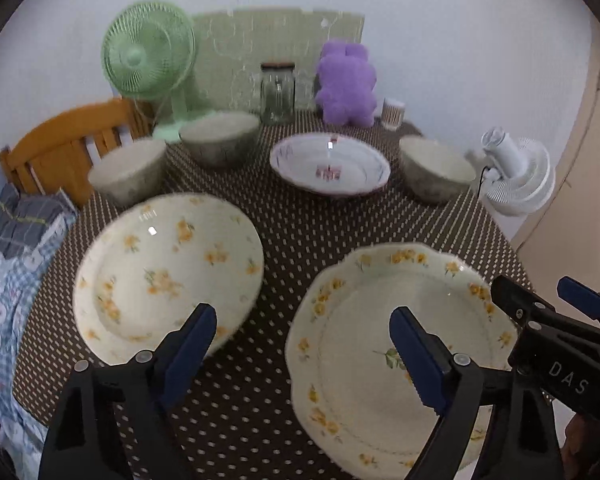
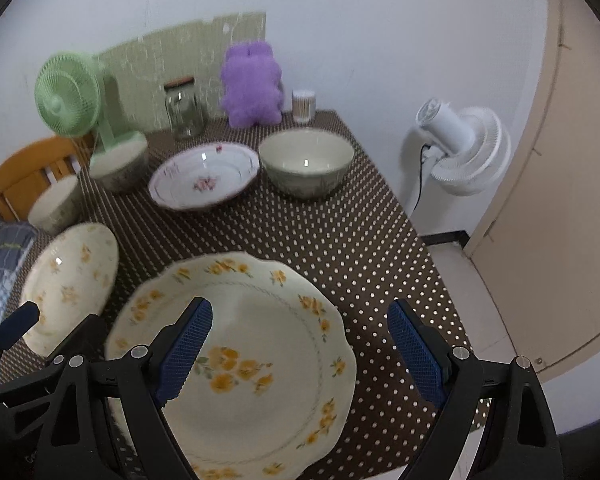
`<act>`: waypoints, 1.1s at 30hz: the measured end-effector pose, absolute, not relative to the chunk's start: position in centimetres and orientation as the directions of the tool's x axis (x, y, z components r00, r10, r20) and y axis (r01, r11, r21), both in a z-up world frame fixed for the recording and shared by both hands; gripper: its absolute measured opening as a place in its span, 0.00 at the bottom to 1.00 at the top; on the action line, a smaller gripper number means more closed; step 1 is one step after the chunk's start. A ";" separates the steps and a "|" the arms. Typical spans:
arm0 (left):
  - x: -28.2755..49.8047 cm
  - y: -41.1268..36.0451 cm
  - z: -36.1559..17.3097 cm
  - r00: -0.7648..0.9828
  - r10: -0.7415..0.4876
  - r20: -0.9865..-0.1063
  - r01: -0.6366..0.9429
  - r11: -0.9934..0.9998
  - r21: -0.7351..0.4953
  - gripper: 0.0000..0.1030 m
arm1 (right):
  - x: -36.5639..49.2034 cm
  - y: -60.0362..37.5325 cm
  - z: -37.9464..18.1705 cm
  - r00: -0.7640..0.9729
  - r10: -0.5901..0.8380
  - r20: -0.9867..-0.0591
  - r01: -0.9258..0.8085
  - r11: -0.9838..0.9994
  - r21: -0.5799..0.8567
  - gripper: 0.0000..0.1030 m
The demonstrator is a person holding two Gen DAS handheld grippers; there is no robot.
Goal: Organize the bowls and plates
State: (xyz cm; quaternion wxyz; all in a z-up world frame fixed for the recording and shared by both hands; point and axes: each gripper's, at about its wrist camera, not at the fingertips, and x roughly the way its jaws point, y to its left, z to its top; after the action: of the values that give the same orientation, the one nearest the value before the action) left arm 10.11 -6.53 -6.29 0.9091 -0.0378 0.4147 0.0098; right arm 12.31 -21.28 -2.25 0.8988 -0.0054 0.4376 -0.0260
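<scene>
Plates on dotted table (image 1: 300, 240): scalloped plate (image 2: 240, 360) beneath right gripper (image 2: 300, 344), tilted down, fingers apart, empty; round plate (image 1: 168, 276) beside left gripper (image 1: 304, 344), likewise apart. Near rims cut off.

Two yellow-flowered plates (image 1: 168, 276) (image 2: 236, 364) lie nearest, a pink-flowered dish (image 1: 330, 168) and three bowls (image 2: 306, 162) behind.

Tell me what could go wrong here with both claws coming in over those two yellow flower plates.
The left claw and right claw are close beside each other, so they might collide over the scalloped plate. The round plate lies near the left edge of the table, so a nudge might push it off. Both plates lie flat, so a pad could slip on a rim.
</scene>
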 end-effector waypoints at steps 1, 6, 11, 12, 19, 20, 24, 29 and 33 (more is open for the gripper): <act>10.3 -6.8 -6.8 0.644 -0.013 -0.765 -0.052 0.997 -0.061 0.84 | 12.7 -21.5 -2.8 0.602 -0.049 -0.797 0.036 0.999 -0.035 0.89; 11.3 -7.6 -8.7 0.594 -0.004 -0.805 -0.074 0.996 -0.059 0.81 | 14.1 -22.3 -5.4 0.544 -0.037 -0.838 0.020 0.999 -0.031 0.88; 11.8 -8.0 -10.3 0.544 -0.007 -0.839 -0.078 0.995 -0.059 0.77 | 15.1 -22.7 -7.6 0.489 -0.023 -0.872 0.009 1.000 -0.022 0.84; 11.8 -8.1 -10.5 0.540 -0.007 -0.842 -0.076 0.995 -0.057 0.77 | 15.2 -22.7 -8.1 0.476 -0.012 -0.880 0.003 1.000 -0.012 0.82; 12.3 -8.8 -11.2 0.519 -0.020 -0.855 -0.049 0.997 -0.053 0.73 | 15.6 -22.6 -9.6 0.426 0.011 -0.905 -0.015 1.000 0.006 0.67; 12.6 -8.8 -11.2 0.517 -0.021 -0.856 -0.049 0.997 -0.054 0.73 | 15.7 -22.7 -9.7 0.424 0.012 -0.905 -0.010 1.000 0.009 0.67; 13.3 -8.9 -11.3 0.512 -0.011 -0.859 -0.055 0.997 -0.045 0.73 | 16.0 -22.5 -9.8 0.412 0.008 -0.911 -0.013 1.000 0.003 0.66; 14.4 -8.8 -11.2 0.507 -0.006 -0.862 -0.065 0.997 -0.045 0.73 | 16.9 -22.9 -9.7 0.401 0.026 -0.916 -0.013 1.000 0.022 0.65; 15.6 -8.8 -11.1 0.503 -0.006 -0.864 -0.071 0.996 -0.048 0.73 | 17.9 -22.9 -9.5 0.408 0.029 -0.912 -0.015 1.000 0.025 0.65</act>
State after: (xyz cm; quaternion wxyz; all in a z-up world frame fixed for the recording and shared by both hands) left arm 15.63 -8.82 -11.08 0.8661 -0.0384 0.4981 0.0189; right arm 17.91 -22.87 -9.50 0.8391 0.0064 0.5438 0.0133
